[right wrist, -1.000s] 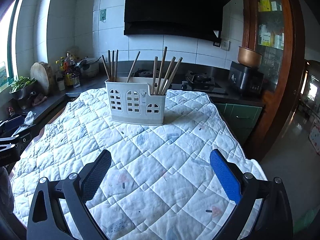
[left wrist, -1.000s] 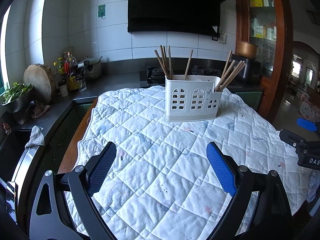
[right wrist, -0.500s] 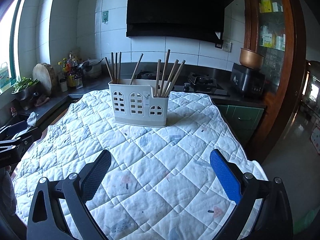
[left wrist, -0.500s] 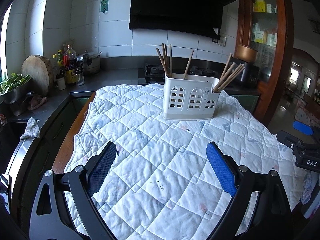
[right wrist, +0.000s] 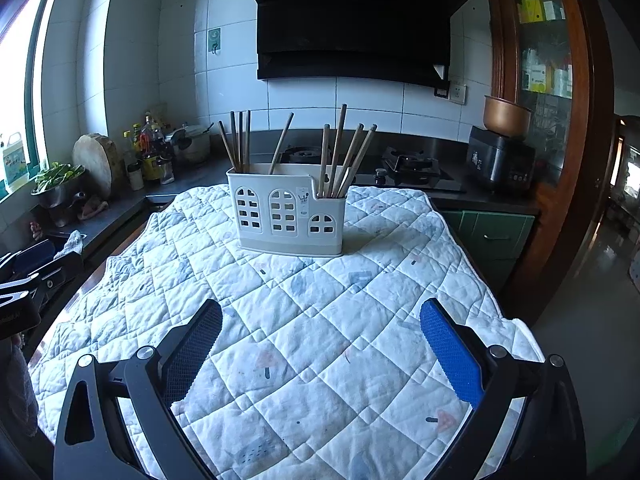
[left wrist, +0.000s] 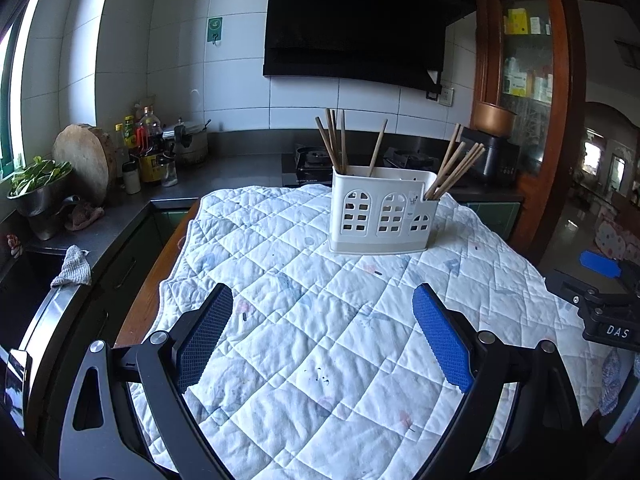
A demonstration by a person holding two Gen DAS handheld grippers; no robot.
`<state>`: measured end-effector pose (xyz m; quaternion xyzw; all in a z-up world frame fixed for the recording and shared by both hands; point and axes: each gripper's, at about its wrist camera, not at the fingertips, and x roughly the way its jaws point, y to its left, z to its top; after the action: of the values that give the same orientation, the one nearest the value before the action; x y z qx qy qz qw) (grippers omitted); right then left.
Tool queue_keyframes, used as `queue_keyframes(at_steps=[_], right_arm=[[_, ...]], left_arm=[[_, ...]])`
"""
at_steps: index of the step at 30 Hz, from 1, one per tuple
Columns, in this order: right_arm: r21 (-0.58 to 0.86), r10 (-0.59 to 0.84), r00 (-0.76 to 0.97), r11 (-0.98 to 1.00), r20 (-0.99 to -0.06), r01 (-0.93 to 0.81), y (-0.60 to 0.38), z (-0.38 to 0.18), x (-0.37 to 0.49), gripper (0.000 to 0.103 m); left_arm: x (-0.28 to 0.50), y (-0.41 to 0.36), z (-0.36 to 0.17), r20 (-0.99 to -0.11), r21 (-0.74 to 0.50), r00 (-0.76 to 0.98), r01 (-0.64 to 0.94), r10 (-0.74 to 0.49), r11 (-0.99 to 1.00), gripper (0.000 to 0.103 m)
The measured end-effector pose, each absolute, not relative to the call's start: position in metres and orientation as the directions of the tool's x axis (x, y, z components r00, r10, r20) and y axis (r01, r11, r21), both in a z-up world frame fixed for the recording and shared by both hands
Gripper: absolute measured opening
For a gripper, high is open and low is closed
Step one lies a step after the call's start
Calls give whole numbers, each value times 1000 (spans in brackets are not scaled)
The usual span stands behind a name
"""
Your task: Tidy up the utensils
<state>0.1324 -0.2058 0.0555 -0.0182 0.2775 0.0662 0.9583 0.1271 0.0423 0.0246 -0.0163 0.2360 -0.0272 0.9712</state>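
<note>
A white plastic utensil holder [left wrist: 382, 212] with arched cut-outs stands on a white quilted cloth [left wrist: 320, 320]; it also shows in the right wrist view [right wrist: 288, 214]. Several wooden chopsticks [left wrist: 336, 142] stand in its taller left part and several more [left wrist: 456, 168] lean in its lower right part. My left gripper [left wrist: 323, 308] is open and empty, well short of the holder. My right gripper [right wrist: 320, 324] is open and empty, also back from it. The right gripper's body [left wrist: 604, 312] shows at the left view's right edge.
A dark counter [left wrist: 224, 180] runs behind and to the left with bottles [left wrist: 146, 148], a round wooden board [left wrist: 84, 160], a bowl of greens [left wrist: 38, 188] and a sink [left wrist: 24, 288]. A stove [right wrist: 400, 168] and a black cooker [right wrist: 500, 160] stand behind the table.
Both grippers have drawn back and tilted up; the holder sits a little farther off and higher in both views. Both stay open and empty.
</note>
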Motion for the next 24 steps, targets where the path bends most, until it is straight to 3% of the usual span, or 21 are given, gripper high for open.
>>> queue_keyframes(at_steps=[24], right_arm=[[47,154,848,987,-507,-151,-209,58,126,96]], left_arm=[[119,41,25,-442,-60,894,49,-71,997,91]])
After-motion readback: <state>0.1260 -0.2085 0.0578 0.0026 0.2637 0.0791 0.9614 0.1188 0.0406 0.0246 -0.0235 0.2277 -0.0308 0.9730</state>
